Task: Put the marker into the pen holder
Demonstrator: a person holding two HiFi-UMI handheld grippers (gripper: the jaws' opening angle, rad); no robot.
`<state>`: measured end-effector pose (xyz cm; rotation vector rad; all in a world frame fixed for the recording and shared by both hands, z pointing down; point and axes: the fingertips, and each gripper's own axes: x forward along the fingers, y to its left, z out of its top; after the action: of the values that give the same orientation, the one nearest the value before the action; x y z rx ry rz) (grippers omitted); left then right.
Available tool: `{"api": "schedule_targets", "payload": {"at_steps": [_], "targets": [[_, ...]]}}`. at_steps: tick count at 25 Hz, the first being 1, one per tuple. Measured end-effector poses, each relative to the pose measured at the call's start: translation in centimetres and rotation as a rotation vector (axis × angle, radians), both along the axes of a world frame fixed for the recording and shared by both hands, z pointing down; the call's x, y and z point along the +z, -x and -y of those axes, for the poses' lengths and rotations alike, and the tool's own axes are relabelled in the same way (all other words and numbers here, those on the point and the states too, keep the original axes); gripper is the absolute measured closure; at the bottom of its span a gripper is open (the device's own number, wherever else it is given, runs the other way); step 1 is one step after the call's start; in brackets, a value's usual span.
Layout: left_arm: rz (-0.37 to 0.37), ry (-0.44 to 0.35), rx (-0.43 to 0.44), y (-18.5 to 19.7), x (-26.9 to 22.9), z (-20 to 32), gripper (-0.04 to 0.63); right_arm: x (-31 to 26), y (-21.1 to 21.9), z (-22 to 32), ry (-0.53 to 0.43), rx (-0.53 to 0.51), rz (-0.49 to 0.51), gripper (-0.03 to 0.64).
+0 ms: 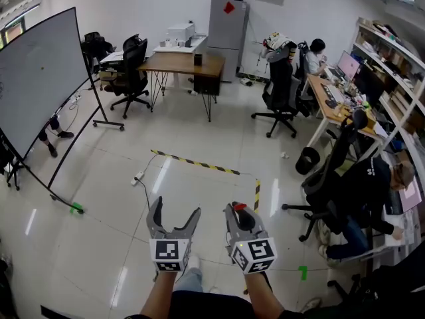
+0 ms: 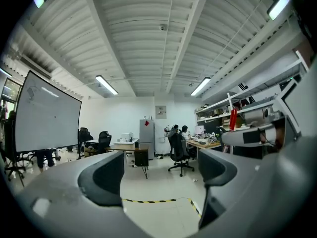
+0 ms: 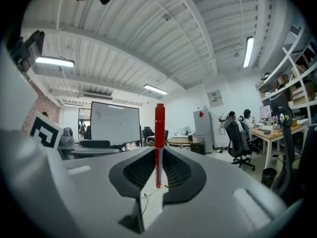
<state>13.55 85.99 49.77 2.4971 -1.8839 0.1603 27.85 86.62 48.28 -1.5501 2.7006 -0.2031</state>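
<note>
Two grippers: left gripper [image 1: 175,209], right gripper [image 1: 240,209]; one marker [image 3: 159,133]; ahead of them, one whiteboard [image 1: 40,78], one fridge [image 1: 227,22]

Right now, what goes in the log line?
right gripper: shut on red marker | left gripper: open, empty | pen holder: unseen

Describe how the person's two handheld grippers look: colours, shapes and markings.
Both the left gripper and right gripper are grey plastic, each with two curved fingers lined with dark textured pads, and a white cube bearing black square markers.
</note>
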Motion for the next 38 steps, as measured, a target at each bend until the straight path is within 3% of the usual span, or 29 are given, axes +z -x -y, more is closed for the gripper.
{"api": "schedule_targets", "payload": {"at_steps": [6, 10, 12, 14, 23, 31, 38], "targets": [[-0.03, -0.06, -0.015, 4.9, -3.0, 8.5, 0.092, -2.6, 5.5, 8.2, -0.089, -0.041, -0.064, 0.569], [-0.069, -0.082, -0.043, 8.4, -5.1, 12.9, 0.096, -4.0, 7.5, 12.6, -0.096, -0.026, -0.058, 0.568], [-0.075, -0.079, -0.056, 9.6, -5.3, 14.3, 0.144, -3.6, 8.1, 14.2, -0.075, -0.026, -0.06, 0.569], [-0.071, -0.077, -0.062, 10.4, -5.4, 15.9, 0.149, -3.1, 8.6, 16.0, -0.052, -0.029, -0.057, 0.569], [-0.109, -0.041, -0.047, 10.8, -3.9, 25.3, 0.147, -3.1, 9.3, 25.4, -0.055, -0.028, -0.038, 0.569], [-0.08, -0.06, -0.095, 11.3, -4.0, 37.0, 0.147, -3.6, 8.8, 39.3, -0.09, -0.038, 0.004, 0.569], [-0.065, -0.085, -0.124, 10.8, -5.3, 47.8, 0.149, -4.2, 9.9, 50.3, -0.101, -0.131, 0.002, 0.569]]}}
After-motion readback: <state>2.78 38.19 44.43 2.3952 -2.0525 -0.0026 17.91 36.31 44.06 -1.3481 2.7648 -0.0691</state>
